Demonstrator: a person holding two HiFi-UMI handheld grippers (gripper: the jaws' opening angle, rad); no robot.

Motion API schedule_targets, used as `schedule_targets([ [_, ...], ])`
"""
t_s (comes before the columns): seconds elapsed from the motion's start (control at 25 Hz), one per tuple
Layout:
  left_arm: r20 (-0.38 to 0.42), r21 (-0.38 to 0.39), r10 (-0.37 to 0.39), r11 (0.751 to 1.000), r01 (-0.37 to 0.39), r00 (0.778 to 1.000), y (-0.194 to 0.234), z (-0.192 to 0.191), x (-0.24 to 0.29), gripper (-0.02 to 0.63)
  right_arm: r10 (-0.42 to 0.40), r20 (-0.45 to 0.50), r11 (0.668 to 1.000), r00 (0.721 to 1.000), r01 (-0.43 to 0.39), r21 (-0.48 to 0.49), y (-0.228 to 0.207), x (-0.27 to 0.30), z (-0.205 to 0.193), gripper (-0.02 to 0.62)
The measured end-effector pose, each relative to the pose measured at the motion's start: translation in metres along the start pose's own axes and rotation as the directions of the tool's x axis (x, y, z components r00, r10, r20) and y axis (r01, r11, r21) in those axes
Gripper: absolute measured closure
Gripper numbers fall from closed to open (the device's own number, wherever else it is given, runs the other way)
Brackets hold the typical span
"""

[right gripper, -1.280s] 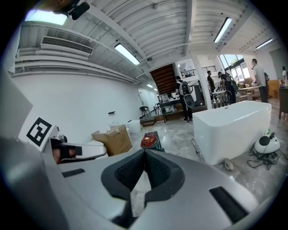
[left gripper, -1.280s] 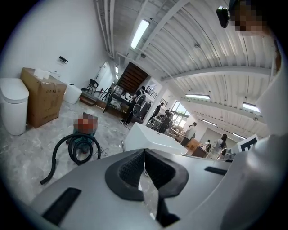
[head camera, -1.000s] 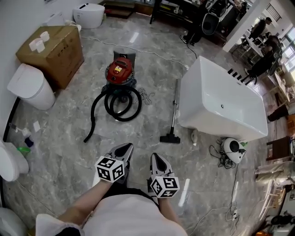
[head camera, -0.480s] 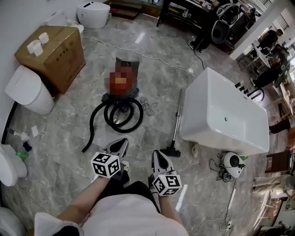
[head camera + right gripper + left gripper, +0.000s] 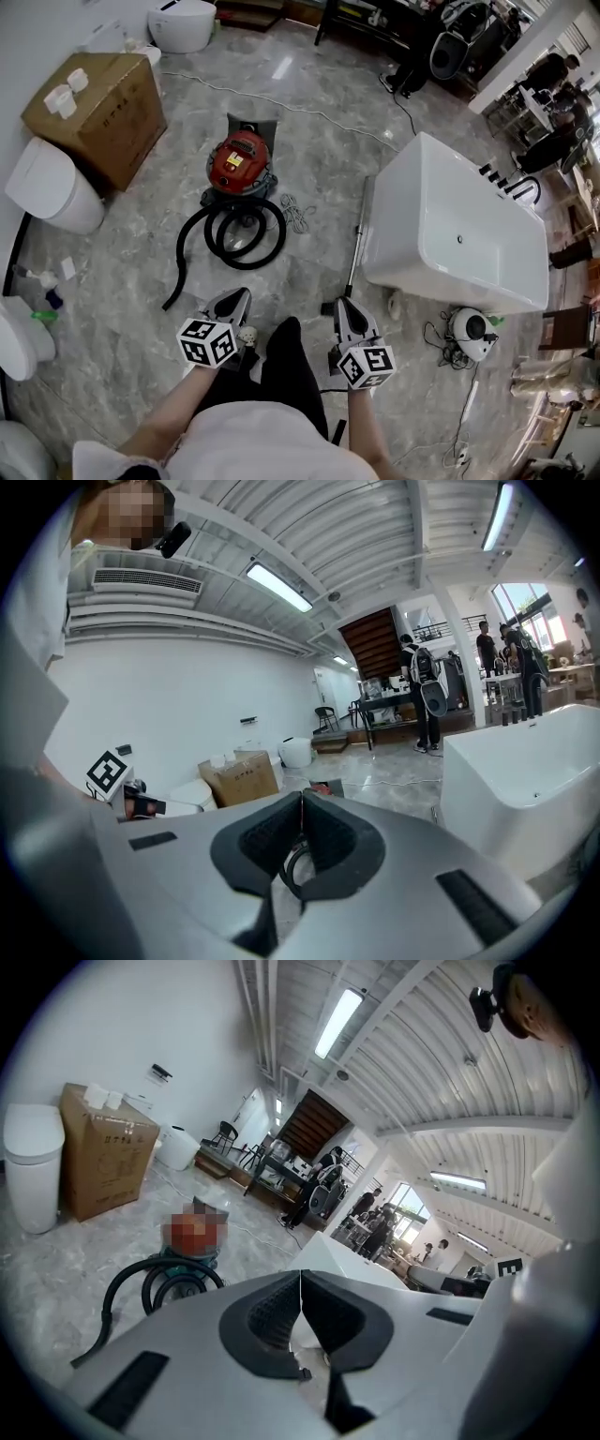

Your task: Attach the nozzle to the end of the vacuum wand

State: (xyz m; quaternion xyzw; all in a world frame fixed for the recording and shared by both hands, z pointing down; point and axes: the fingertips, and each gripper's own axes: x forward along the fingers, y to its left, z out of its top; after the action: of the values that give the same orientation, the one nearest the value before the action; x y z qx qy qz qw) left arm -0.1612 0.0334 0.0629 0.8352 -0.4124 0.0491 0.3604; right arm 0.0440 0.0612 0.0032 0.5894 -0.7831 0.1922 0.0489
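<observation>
Both jaws of the left hand-held gripper (image 5: 233,297) are seen pressed together in the left gripper view, pad against pad, with nothing gripped between them. The right hand-held gripper (image 5: 345,304) is likewise closed and empty, as is shown in the right gripper view. In the head view both are held low over the grey marble floor (image 5: 122,281), on either side of the person's dark-trousered leg (image 5: 286,370). The vacuum wand (image 5: 355,246) is laid flat on the floor alongside the white bathtub (image 5: 450,225), and the black nozzle (image 5: 329,307) is found at its near end, just beside the tip of the right hand-held gripper; whether the two are joined cannot be made out. Farther off, the red canister vacuum (image 5: 240,159) is stood on the floor with its black hose (image 5: 246,262) coiled in front of it. A cardboard box (image 5: 98,98) is placed near the wall at the upper left.
</observation>
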Motion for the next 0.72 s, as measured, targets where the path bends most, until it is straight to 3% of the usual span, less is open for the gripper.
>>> schedule_targets([
  [0.24,0.032,-0.013,0.043,0.999,-0.042,0.999,-0.011,0.012,0.018,0.595,0.019,-0.008,1.000,1.000,-0.019,-0.001,-0.036,0.021,0.015,0.580],
  [0.72,0.048,-0.010,0.075,0.997,-0.075,0.996,-0.029,0.008,0.086,0.595,0.201,-0.043,0.979,0.979,-0.203,-0.029,-0.097,0.073,0.010,0.580],
])
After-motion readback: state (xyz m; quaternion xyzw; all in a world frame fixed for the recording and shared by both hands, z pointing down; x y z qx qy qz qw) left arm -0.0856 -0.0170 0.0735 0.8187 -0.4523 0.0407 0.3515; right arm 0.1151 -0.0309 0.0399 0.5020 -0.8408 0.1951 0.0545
